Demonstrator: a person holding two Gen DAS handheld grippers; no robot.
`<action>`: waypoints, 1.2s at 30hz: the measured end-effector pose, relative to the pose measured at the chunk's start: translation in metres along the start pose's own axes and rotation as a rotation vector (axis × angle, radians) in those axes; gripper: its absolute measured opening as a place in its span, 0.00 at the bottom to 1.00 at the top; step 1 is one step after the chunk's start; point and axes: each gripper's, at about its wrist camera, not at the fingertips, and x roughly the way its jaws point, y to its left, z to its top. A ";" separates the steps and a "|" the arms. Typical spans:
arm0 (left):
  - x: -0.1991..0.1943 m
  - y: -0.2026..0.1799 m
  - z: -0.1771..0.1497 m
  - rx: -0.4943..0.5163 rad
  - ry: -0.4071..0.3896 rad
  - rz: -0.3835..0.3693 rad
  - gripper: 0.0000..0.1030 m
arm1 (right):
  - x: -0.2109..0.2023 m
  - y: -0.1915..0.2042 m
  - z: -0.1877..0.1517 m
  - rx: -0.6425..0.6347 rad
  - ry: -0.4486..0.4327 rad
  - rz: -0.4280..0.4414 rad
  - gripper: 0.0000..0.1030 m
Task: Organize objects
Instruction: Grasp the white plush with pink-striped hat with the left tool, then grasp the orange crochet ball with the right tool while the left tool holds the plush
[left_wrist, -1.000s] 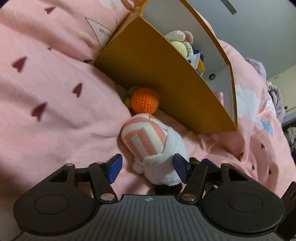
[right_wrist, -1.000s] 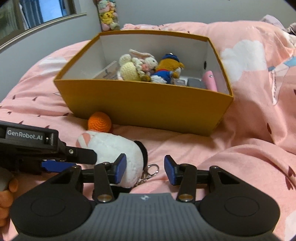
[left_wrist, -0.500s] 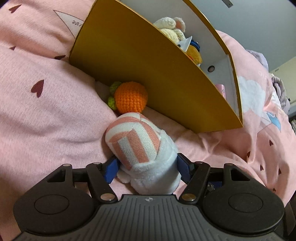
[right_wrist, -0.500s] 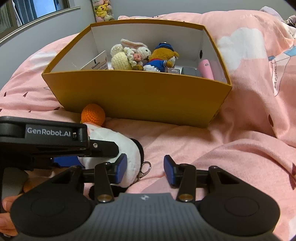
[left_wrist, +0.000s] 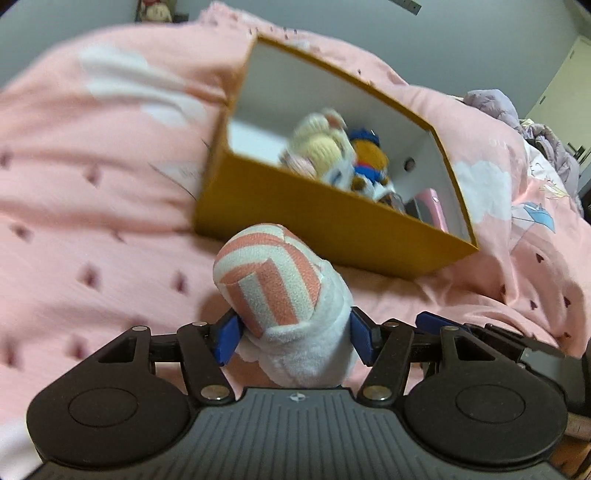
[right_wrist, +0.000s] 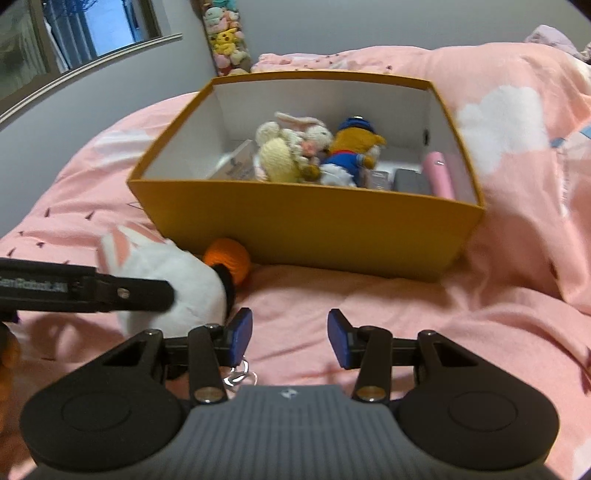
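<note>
A white plush toy (left_wrist: 280, 295) with a pink-striped end sits between the pads of my left gripper (left_wrist: 293, 338). The jaws are closing and press on its sides. In the right wrist view the plush (right_wrist: 166, 273) hangs above the bed, in front of the yellow box (right_wrist: 303, 225), with its keyring (right_wrist: 236, 376) dangling. An orange crochet ball (right_wrist: 229, 258) lies against the box's front wall. My right gripper (right_wrist: 290, 338) is open over bare bedding. The box (left_wrist: 332, 229) holds a cream bunny (right_wrist: 291, 144) and a blue-clad orange doll (right_wrist: 354, 151).
A pink device (right_wrist: 439, 173) and a grey case (right_wrist: 410, 181) lie at the box's right end. The pink duvet (right_wrist: 498, 295) bulges in folds to the right of the box. Stacked plush toys (right_wrist: 227, 40) stand by the far wall, and purple clothing (left_wrist: 491, 103) lies beyond the bed.
My left gripper moved in around the plush, closed on it and lifted it off the bed. Its view now looks down into the box. The right gripper stays open.
</note>
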 end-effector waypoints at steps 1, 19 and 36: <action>-0.006 0.003 0.003 0.003 -0.015 0.016 0.69 | 0.002 0.003 0.003 -0.007 -0.002 0.009 0.46; -0.007 0.034 0.004 -0.030 -0.043 0.127 0.70 | 0.079 0.033 0.048 -0.008 0.117 0.127 0.49; -0.034 0.019 0.002 0.015 -0.125 0.094 0.69 | 0.011 0.028 0.041 -0.018 -0.015 0.136 0.38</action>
